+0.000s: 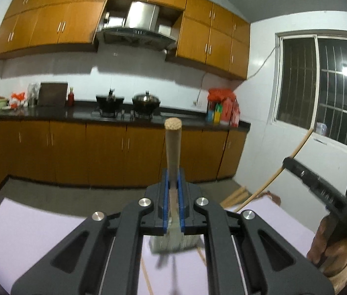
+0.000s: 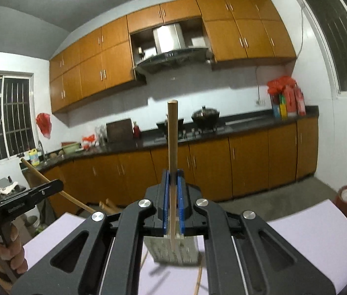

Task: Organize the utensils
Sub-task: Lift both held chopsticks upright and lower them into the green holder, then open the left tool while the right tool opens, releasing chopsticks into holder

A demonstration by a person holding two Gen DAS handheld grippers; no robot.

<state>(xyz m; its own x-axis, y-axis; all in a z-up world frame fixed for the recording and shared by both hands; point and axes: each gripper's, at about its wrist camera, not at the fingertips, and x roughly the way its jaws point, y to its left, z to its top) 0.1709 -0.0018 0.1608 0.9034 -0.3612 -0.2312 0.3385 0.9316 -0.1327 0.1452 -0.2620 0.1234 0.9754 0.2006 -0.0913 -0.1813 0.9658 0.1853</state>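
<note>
Left gripper (image 1: pixel 172 182) is clamped on a thick wooden stick (image 1: pixel 172 142) at centre frame; my right gripper (image 2: pixel 172 183) pinches a thinner chopstick (image 2: pixel 172 147) the same way. Below both, on the lilac bench (image 2: pixel 308 233), sits what looks like a blurred grey utensil holder (image 2: pixel 173 252).

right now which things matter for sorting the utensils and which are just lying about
In the job:
- left tool shut on thick wooden stick
- right tool shut on thin chopstick
- grey holder

Lying about:
- wok
- red bags
</note>
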